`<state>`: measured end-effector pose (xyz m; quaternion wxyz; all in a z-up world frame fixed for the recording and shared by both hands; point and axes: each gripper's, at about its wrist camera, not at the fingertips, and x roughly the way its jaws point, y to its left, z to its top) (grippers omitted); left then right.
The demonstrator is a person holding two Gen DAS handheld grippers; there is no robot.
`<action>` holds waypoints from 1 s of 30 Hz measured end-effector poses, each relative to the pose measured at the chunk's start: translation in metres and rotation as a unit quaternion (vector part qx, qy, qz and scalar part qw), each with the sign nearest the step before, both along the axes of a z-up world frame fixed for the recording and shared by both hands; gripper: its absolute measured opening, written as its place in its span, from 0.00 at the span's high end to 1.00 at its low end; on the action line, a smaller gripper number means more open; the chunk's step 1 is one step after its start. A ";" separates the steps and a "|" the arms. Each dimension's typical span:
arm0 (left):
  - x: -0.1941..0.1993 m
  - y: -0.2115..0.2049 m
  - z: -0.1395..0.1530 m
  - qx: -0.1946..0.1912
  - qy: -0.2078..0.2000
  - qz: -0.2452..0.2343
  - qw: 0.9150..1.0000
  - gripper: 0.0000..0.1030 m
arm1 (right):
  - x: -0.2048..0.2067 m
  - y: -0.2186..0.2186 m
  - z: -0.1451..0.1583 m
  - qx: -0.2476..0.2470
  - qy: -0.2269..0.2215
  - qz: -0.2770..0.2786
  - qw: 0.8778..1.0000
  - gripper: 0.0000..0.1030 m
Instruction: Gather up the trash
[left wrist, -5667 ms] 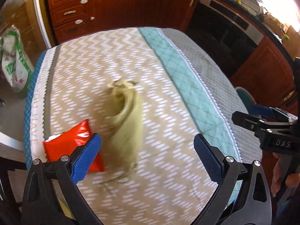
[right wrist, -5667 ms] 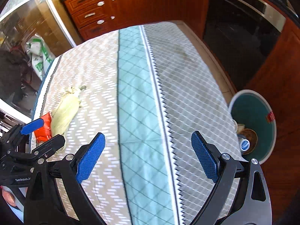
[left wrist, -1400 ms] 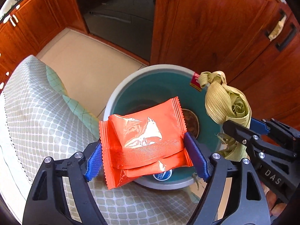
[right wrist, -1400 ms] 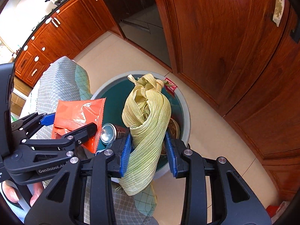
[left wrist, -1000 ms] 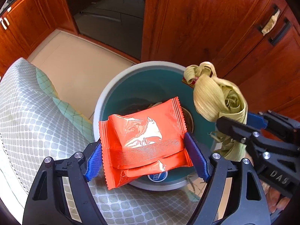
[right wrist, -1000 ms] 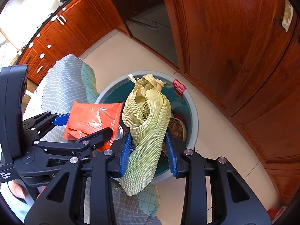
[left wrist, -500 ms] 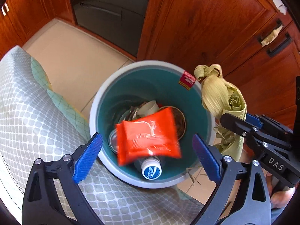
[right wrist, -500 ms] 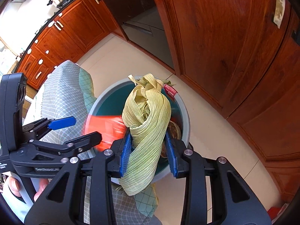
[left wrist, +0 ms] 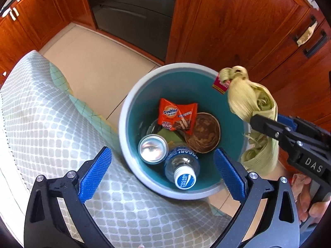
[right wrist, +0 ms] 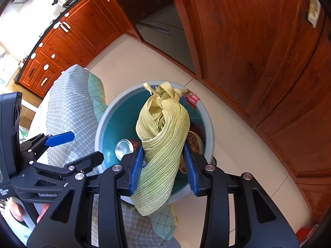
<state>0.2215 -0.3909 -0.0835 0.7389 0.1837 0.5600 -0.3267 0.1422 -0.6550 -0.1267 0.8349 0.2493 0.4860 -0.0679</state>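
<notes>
A round teal bin (left wrist: 132, 105) with a grey rim stands on the floor beside the table. The orange snack wrapper (left wrist: 178, 116) lies inside it, on a can (left wrist: 152, 149), a capped bottle (left wrist: 183, 171) and a brown bowl (left wrist: 203, 135). My left gripper (left wrist: 162, 174) is open and empty above the bin's near rim. My right gripper (right wrist: 163, 165) is shut on a pale green corn husk (right wrist: 163, 142) and holds it over the bin (right wrist: 107, 115). The husk also shows in the left wrist view (left wrist: 251, 105), at the bin's right rim.
The table edge with its grey and teal quilted cloth (left wrist: 51, 128) lies just left of the bin. Red-brown wooden cabinet doors (left wrist: 238, 24) and a dark oven front (left wrist: 132, 6) stand close behind it. Pale floor tiles (left wrist: 99, 66) surround the bin.
My left gripper opened and the orange wrapper dropped into the bin, where it now lies. My right gripper still holds the husk over the bin, almost unmoved.
</notes>
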 end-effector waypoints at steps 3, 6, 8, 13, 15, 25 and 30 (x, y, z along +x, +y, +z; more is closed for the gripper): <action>0.000 0.009 0.005 -0.003 -0.001 0.007 1.000 0.04 | 0.003 0.003 0.007 0.006 -0.016 0.004 1.000 0.31; -0.001 0.018 0.006 -0.007 0.006 0.017 1.000 0.04 | 0.003 0.003 0.012 0.006 -0.024 -0.004 1.000 0.25; -0.004 0.024 0.008 -0.010 0.007 0.022 1.000 0.04 | 0.001 0.003 0.011 0.008 -0.018 -0.011 1.000 0.20; -0.014 0.042 0.016 -0.016 -0.002 0.033 0.999 0.04 | -0.005 0.003 0.009 0.011 0.001 -0.024 1.000 0.15; -0.018 0.048 0.018 -0.016 -0.006 0.037 0.999 0.04 | -0.007 0.005 0.009 0.010 0.007 -0.023 1.000 0.15; -0.047 0.080 0.047 -0.027 -0.057 0.058 0.996 0.04 | -0.029 0.033 0.033 -0.044 0.004 0.001 0.999 0.10; -0.065 0.096 0.071 -0.032 -0.095 0.065 0.993 0.04 | -0.049 0.050 0.049 -0.069 -0.003 0.011 0.998 0.06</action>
